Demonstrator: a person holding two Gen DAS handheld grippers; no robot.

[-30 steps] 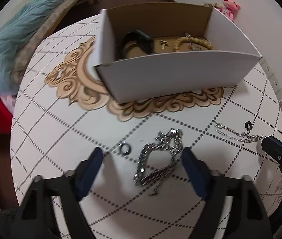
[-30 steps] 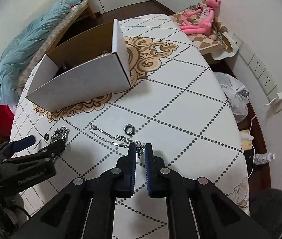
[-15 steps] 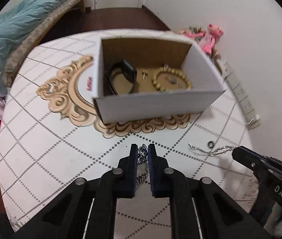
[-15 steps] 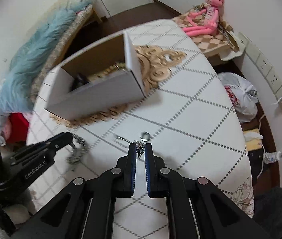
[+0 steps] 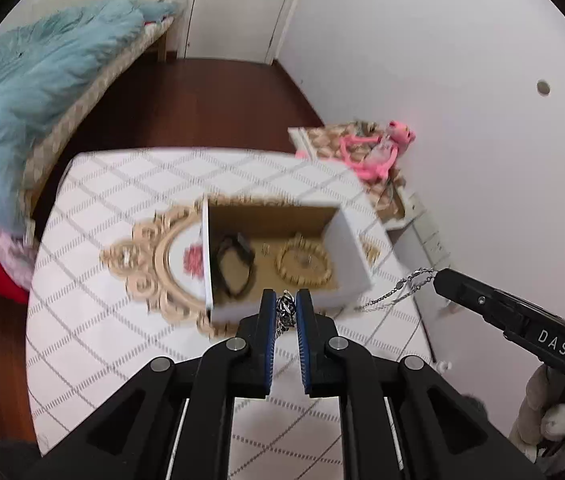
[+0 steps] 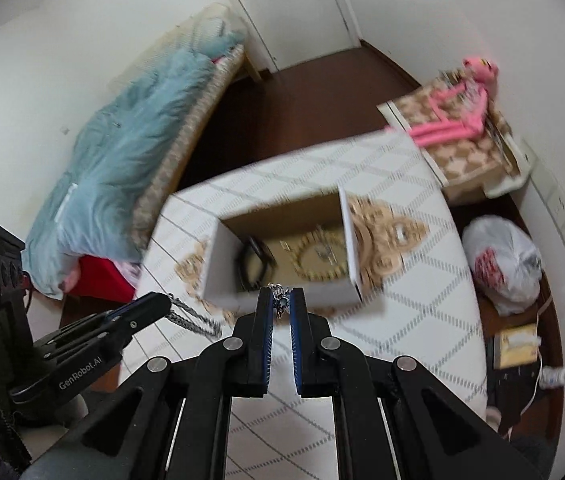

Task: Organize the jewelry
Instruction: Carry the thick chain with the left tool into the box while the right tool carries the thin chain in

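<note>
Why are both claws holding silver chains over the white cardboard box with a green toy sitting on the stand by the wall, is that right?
Nearly. The toy on the stand is pink, not green, as the right wrist view shows. The rest holds: the left claw pinches a chunky silver chain and the right claw a thin silver chain, in front of the white cardboard box.

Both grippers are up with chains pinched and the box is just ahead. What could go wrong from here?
1. The thin chain trails sideways from the right gripper; its loose end could drape over the cardboard box wall instead of dropping inside.
2. The left gripper pinches only a few links of the chunky chain; it may slip.
3. Both chains could tangle with the bead bracelet inside.
</note>
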